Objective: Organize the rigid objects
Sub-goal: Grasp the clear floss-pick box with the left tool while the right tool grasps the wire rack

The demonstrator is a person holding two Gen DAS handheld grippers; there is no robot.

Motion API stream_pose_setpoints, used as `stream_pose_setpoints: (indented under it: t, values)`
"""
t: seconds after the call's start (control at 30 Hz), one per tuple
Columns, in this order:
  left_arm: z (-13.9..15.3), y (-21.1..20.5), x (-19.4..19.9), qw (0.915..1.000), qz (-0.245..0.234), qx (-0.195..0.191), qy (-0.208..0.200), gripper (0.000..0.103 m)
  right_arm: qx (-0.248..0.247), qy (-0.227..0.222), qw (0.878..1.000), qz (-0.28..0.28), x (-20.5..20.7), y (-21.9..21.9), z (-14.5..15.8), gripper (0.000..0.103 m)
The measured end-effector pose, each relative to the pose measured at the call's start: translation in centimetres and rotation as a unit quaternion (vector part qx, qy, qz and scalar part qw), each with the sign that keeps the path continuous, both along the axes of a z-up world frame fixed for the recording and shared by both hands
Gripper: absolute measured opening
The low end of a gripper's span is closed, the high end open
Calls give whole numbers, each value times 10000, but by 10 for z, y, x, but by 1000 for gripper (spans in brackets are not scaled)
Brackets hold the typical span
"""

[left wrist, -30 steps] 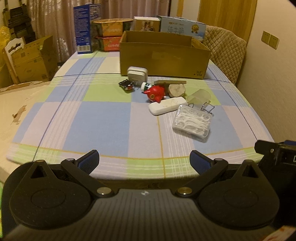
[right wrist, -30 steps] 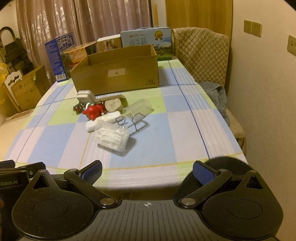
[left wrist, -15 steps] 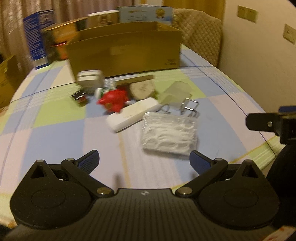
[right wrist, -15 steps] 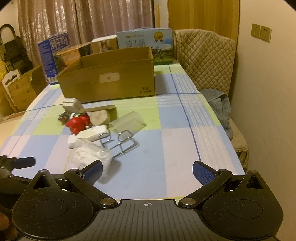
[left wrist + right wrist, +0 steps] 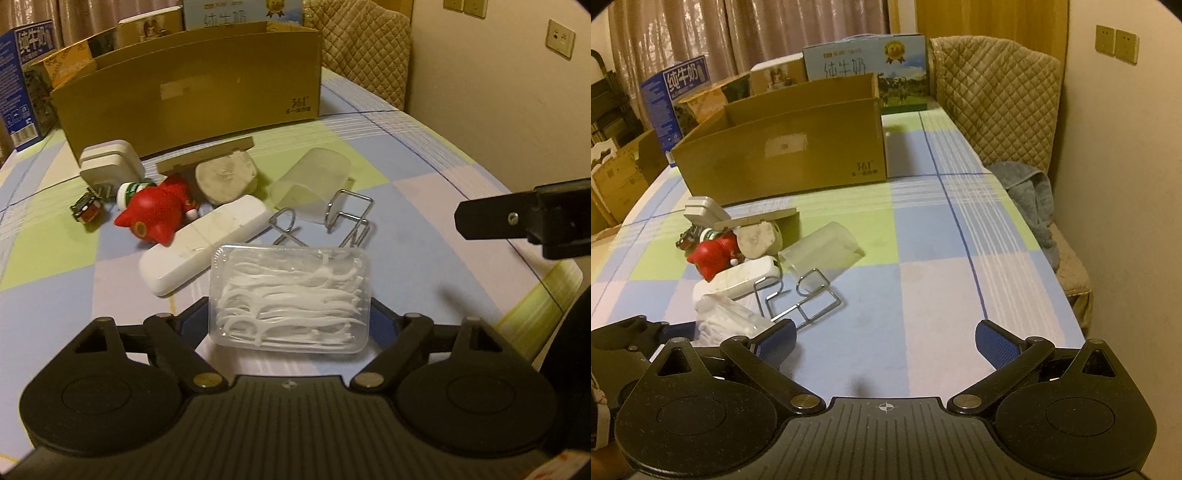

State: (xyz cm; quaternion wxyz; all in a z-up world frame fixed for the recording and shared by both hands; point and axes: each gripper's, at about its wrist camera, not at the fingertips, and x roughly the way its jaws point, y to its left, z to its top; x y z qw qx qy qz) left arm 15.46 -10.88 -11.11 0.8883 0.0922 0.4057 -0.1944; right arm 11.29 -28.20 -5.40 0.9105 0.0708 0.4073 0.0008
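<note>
A clear box of floss picks (image 5: 290, 295) lies on the checked tablecloth (image 5: 424, 206), between the open fingers of my left gripper (image 5: 288, 317). Whether the pads touch it I cannot tell. Behind it lie a white case (image 5: 203, 245), a red toy (image 5: 155, 212), a wire rack (image 5: 332, 218), a clear plastic cup (image 5: 314, 181), a wood slice (image 5: 225, 177), a white adapter (image 5: 109, 164) and a small toy car (image 5: 86, 208). My right gripper (image 5: 884, 341) is open and empty, to the right of the pile (image 5: 738, 254), above bare cloth.
An open cardboard box (image 5: 786, 147) stands behind the pile. Milk cartons (image 5: 866, 66) and other boxes sit at the table's far end. A quilted chair (image 5: 993, 99) with a grey towel (image 5: 1030, 195) stands along the right wall.
My left gripper has moved forward and right until the floss box sits between its fingers. My right gripper has moved forward over the table.
</note>
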Motion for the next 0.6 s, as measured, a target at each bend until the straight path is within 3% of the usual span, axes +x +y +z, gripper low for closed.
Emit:
stream_pose_setpoints:
  t: [0.27, 0.4, 0.6]
  values:
    - [25, 45, -2, 9992, 344, 147, -169, 83, -161, -118, 9963, 840, 19, 28, -6, 101]
    - [32, 70, 8, 9977, 614, 175, -222, 83, -342, -194, 9885, 1462, 37, 56, -16, 101]
    - [34, 91, 17, 9965, 805, 70, -230, 83, -803, -113, 9777, 1935, 62, 81, -41, 101]
